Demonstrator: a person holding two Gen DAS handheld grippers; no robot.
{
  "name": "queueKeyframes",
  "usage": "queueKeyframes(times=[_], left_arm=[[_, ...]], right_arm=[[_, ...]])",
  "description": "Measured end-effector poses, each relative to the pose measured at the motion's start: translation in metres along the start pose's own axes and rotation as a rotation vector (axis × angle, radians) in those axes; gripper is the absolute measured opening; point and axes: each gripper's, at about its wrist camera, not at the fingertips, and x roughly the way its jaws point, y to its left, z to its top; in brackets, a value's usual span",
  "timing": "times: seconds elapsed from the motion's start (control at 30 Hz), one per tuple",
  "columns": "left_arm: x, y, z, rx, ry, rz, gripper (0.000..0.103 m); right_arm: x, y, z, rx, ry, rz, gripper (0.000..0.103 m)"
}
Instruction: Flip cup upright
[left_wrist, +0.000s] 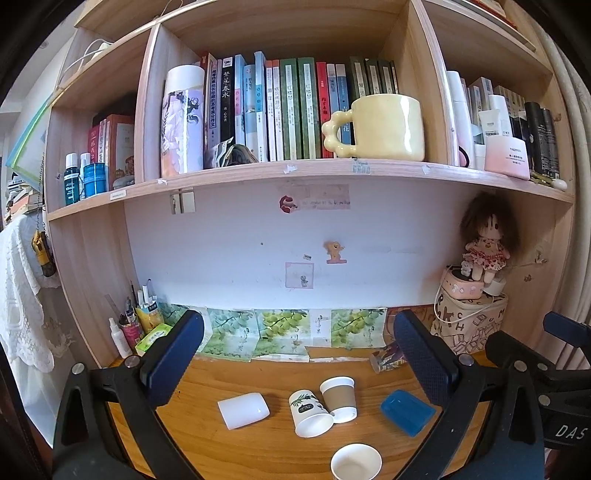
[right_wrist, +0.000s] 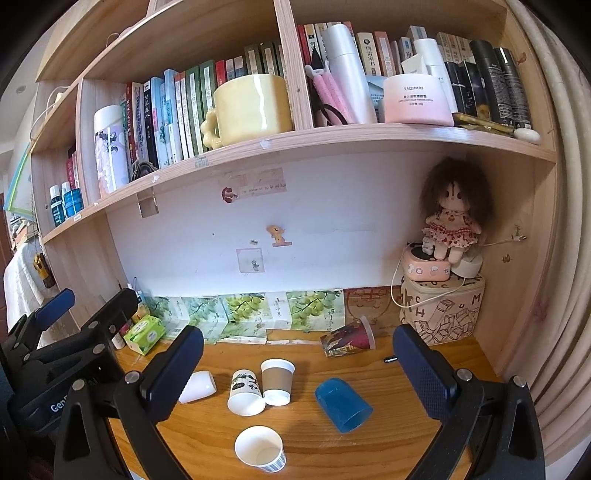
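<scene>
I hold both grippers above the wooden desk (right_wrist: 406, 373), each with fingers spread wide and nothing between them: the left gripper (left_wrist: 299, 354) and the right gripper (right_wrist: 298, 360). Low in the centre of both frames lie the cups. The blue cup (right_wrist: 342, 404) lies on its side, as do the white cup (left_wrist: 243, 410) and the leaf-printed paper cup (left_wrist: 308, 413), which touches the brown-sleeved cup (left_wrist: 339, 398). One paper cup (right_wrist: 260, 447) stands upright nearest me.
</scene>
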Motion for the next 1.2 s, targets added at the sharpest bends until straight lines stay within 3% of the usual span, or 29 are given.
queueKeyframes(times=[1.2], left_arm=[[0.008, 0.002, -0.002, -0.009, 0.016, 0.009, 0.103]], right_arm=[[0.019, 0.003, -0.003, 0.003, 0.056, 0.036, 0.103]])
